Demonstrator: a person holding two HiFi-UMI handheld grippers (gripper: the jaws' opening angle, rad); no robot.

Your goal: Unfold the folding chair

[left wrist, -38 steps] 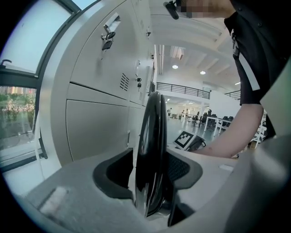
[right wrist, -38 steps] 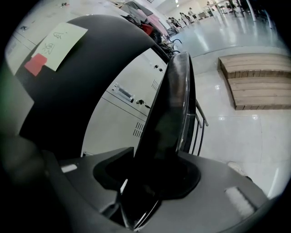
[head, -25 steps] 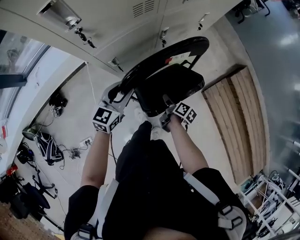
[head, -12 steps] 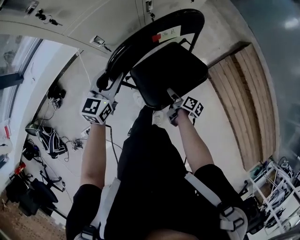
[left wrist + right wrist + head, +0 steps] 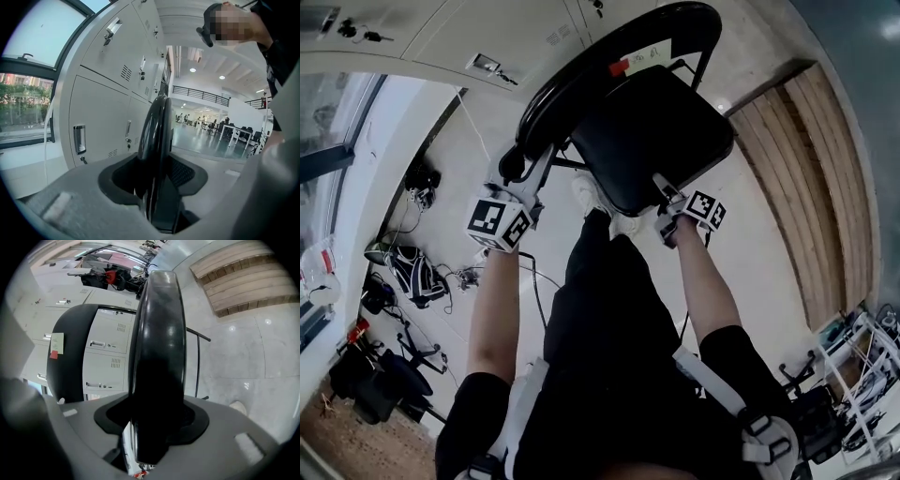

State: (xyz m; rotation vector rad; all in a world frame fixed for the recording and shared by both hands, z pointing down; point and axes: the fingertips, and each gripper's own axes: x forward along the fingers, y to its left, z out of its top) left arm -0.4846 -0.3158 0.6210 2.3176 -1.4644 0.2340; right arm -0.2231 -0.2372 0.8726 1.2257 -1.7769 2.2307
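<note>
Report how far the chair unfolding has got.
Done: the seat angles away from the backrest. In hand: left hand-held gripper clamps the backrest edge; right hand-held gripper has the seat's front edge between its jaws, which have just been opening. Left: probably pressing the seat fully down to level.

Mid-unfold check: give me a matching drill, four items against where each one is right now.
1 left hand-held gripper
2 right hand-held gripper
3 red tag
4 wooden boards

a on the near edge of the seat
b on the backrest, beside the pale note
c flat on the floor, right of the seat
d on the rim of the backrest

Pairs: 1-d, 2-a, 3-b, 4-c.
The right jaws have just been opening, with the seat between them.
</note>
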